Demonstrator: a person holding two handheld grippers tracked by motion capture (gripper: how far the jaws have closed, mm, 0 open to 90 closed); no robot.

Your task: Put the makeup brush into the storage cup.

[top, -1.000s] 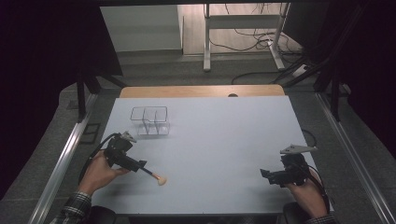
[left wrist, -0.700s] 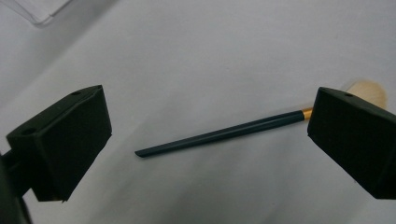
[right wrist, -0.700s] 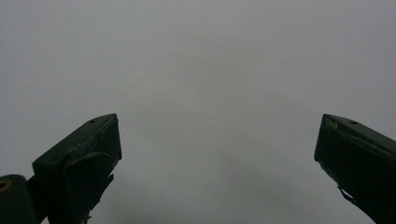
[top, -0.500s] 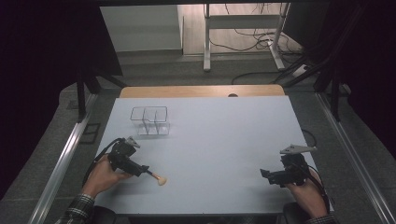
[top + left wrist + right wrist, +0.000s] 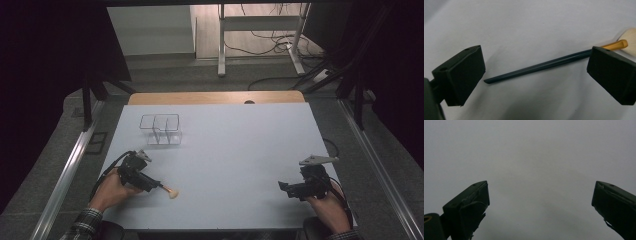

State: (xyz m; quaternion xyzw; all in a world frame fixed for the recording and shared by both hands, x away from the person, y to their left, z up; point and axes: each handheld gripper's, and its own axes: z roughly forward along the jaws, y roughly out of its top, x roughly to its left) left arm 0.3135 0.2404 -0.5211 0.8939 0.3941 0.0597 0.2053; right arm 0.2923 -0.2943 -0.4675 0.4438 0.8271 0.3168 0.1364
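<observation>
Dark blue and slim, the handle of the makeup brush (image 5: 544,65) lies flat on the pale worktop (image 5: 240,150) between the jaws of your left tool (image 5: 534,72), which stand wide apart with neither pad touching it. In the left gripper view the handle runs slantwise from its blunt end near the left jaw up to a gold ferrule and a cream tuft of bristles (partly hidden behind the right jaw). From the high view, the brush (image 5: 169,191) sits near the front left of the worktop, its pale bristle end pointing toward the middle, and your left tool (image 5: 159,186) is low over the handle with your left hand (image 5: 112,190) behind it, resting at the worktop's front edge.

Your right tool (image 5: 283,187) is well apart from the brush, at the front right of the worktop, held in your right hand (image 5: 330,210). Its jaws are spread too, and in the right gripper view (image 5: 540,202) there is bare grey surface between them.

Farther back on the left stands a clear two-compartment holder (image 5: 161,129), well apart from both tools and from the brush.
</observation>
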